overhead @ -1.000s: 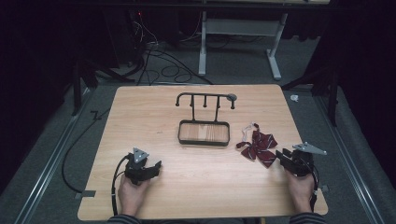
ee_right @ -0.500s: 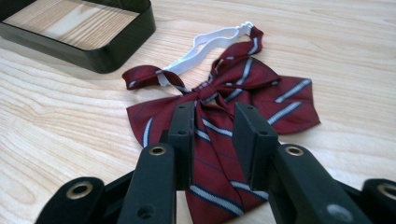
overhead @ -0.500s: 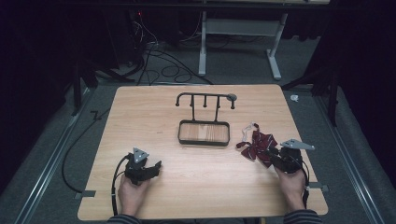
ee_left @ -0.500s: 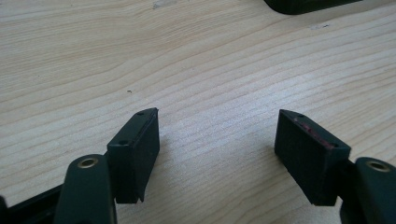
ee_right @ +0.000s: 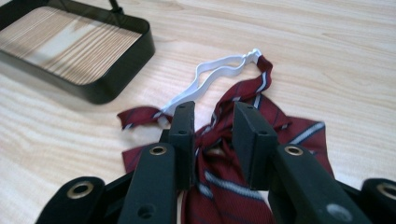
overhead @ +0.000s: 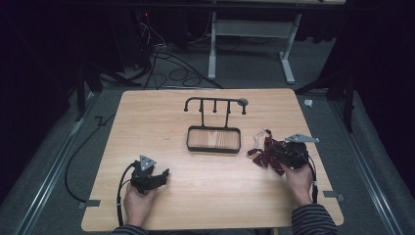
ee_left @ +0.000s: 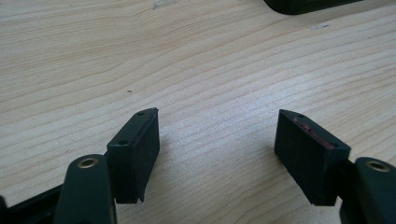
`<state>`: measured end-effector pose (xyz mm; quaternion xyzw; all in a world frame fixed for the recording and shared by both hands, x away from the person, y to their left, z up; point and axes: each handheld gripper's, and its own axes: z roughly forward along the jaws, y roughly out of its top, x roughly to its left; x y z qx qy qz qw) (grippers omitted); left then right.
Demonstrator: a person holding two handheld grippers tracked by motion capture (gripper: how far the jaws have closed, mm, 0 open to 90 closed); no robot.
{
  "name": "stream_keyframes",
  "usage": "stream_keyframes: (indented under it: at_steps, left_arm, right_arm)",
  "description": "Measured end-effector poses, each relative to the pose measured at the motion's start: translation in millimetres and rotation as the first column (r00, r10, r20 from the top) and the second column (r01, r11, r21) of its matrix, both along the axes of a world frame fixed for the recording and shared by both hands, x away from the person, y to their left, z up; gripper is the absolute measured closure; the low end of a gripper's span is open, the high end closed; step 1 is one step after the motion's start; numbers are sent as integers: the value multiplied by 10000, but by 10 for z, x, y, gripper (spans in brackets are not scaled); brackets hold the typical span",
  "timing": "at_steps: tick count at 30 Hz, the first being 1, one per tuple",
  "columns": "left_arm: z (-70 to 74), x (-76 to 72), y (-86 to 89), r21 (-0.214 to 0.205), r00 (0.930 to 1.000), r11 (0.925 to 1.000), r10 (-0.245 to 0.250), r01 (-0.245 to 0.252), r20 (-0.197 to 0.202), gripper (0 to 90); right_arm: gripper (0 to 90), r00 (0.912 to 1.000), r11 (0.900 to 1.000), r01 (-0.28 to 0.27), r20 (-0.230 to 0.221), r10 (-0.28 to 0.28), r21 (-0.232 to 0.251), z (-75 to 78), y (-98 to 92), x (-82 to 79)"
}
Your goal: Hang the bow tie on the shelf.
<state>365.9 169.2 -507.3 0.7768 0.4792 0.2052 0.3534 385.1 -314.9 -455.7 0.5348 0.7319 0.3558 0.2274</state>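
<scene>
A dark red bow tie with grey stripes and a white elastic strap lies on the wooden table, right of centre. My right gripper sits over it, held by a hand. In the right gripper view its jaws stand close together with the tie's knot pinched between them. At the table's front left, my left gripper rests in a hand. Its jaws are wide apart over bare wood, with nothing between them.
A black wire stand with hooks rises from a black-rimmed wooden tray at mid-table; the tray's rim lies just left of the tie. Cables and a desk frame are on the floor behind the table.
My right gripper has moved left and forward onto the bow tie, and its jaws have come together around the knot. The left gripper has stayed put.
</scene>
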Motion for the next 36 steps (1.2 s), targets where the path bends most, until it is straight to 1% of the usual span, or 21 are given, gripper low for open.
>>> stream_keyframes:
  at_steps: [2, 4, 5, 6, 9, 10, 11, 13, 15, 16, 18, 19, 20, 21, 26, 27, 29, 30, 31, 34, 36]
  left_arm:
    - [0, 0, 2, -12, 10000, 10000, -6, 6, -5, 314]
    - [0, 1, 3, -24, 10000, 10000, -5, 5, -6, 314]
    - [0, 1, 3, -24, 10000, 10000, -5, 5, -6, 314]
    - [0, 0, 2, -15, 10000, 10000, -6, 6, -3, 314]
    - [0, 0, 1, -11, 10000, 10000, -5, 5, -3, 313]
    - [0, 0, 2, -16, 10000, 10000, -6, 6, -3, 313]
    - [0, 0, 2, -15, 10000, 10000, -6, 6, -6, 313]
    - [0, 0, 1, -2, 10000, 10000, -8, 8, -2, 314]
    - [0, 0, 1, -12, 10000, 10000, -2, 2, -5, 314]
    - [0, 0, 1, -9, 10000, 10000, -6, 6, -6, 314]
    - [0, 0, 1, -9, 10000, 10000, -6, 6, -3, 314]
    - [0, 0, 1, -9, 10000, 10000, -6, 6, -3, 314]
    - [0, 1, 2, -14, 10000, 10000, -6, 6, -3, 314]
    - [0, 1, 3, -18, 10000, 10000, -5, 5, -4, 314]
    - [0, 1, 3, -17, 10000, 10000, -8, 8, -4, 314]
    - [0, 0, 2, -21, 10000, 10000, -6, 6, -7, 314]
    - [0, 0, 2, -13, 10000, 10000, -7, 7, -4, 314]
    - [0, 0, 1, -20, 10000, 10000, -3, 3, -5, 314]
    - [0, 0, 1, -20, 10000, 10000, -3, 3, -5, 314]
    - [0, 1, 1, 8, 10000, 10000, -7, 7, 5, 315]
    - [0, 1, 1, 15, 10000, 10000, -8, 8, 7, 315]
  right_arm:
    - [709, 9998, 9999, 149, -96, -149, 32, 9, -4, 88]
    - [708, 9996, 9997, 236, -173, -236, 3, 10, -15, 147]
    - [708, 9996, 9997, 236, -173, -236, 3, 10, -15, 147]
    - [706, 9991, 9995, 328, -251, -327, 24, 11, -28, 200]
    - [703, 9986, 9991, 431, -296, -429, 62, 16, -39, 249]
    - [702, 9984, 9988, 478, -312, -476, 60, 22, -45, 294]
    - [702, 9984, 9988, 478, -312, -476, 60, 22, -45, 294]
    - [700, 9977, 9985, 553, -393, -553, 1, 28, -42, 360]
    - [700, 9975, 9984, 566, -417, -565, 2, 30, -43, 378]
    - [700, 9969, 9981, 620, -485, -619, 24, 34, -45, 431]
    - [700, 9957, 9974, 714, -588, -712, 6, 30, -38, 483]
    - [700, 9957, 9974, 714, -588, -712, 6, 30, -38, 483]
    - [700, 9954, 9973, 730, -619, -729, -3, 24, -35, 511]
    - [700, 9941, 9969, 786, -745, -785, -11, 13, -30, 561]
    - [700, 9922, 9960, 889, -877, -887, -14, -23, -30, 646]
    - [701, 9905, 9950, 1003, -951, -995, 28, -48, -44, 689]
    - [702, 9896, 9945, 1050, -997, -1039, 57, -59, -51, 705]
    - [703, 9865, 9927, 1199, -1138, -1178, 125, -104, -68, 756]
    - [703, 9865, 9927, 1199, -1138, -1178, 125, -104, -68, 756]
    - [719, 9811, 9898, 1412, -1363, -1374, 183, -178, -99, 814]
    - [725, 9800, 9893, 1446, -1411, -1402, 208, -194, -106, 823]
